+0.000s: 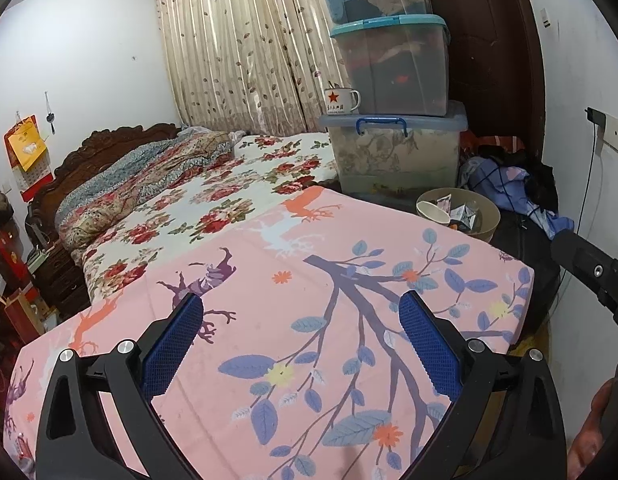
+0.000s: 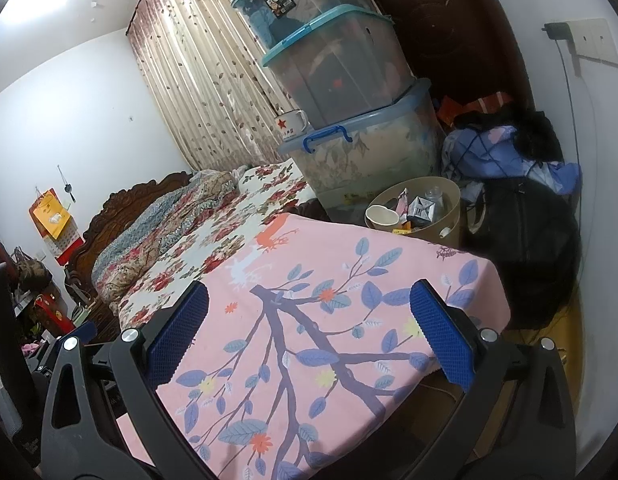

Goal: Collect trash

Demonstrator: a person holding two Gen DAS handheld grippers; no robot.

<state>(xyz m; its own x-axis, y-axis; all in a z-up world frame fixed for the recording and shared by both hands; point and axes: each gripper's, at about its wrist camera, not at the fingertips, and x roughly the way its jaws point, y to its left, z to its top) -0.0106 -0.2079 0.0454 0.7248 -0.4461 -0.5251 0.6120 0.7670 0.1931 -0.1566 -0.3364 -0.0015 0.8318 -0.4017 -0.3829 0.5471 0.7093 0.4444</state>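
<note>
Upright, bin [image 2: 449, 216] mouth skyward

Left gripper [image 1: 299, 312]: matt black plastic frame, blue pads [image 1: 429, 344] with fine knurled texture, bright metal pins. Right gripper [image 2: 309, 300]: same finish. Pink printed sheet [image 1: 269, 264]: matt woven cloth, smooth. Floral bedspread [image 1: 229, 200]: soft cloth. Headboard [image 1: 109, 140]: dark carved wood, slight sheen. Storage boxes [image 1: 393, 64]: translucent glossy plastic, teal lids. Mug [image 1: 341, 100]: glossy white enamel. Bin [image 2: 449, 216]: smooth matt beige plastic, with a paper cup [image 2: 383, 216] inside. Curtain [image 1: 237, 48]: thin pleated fabric.
</note>
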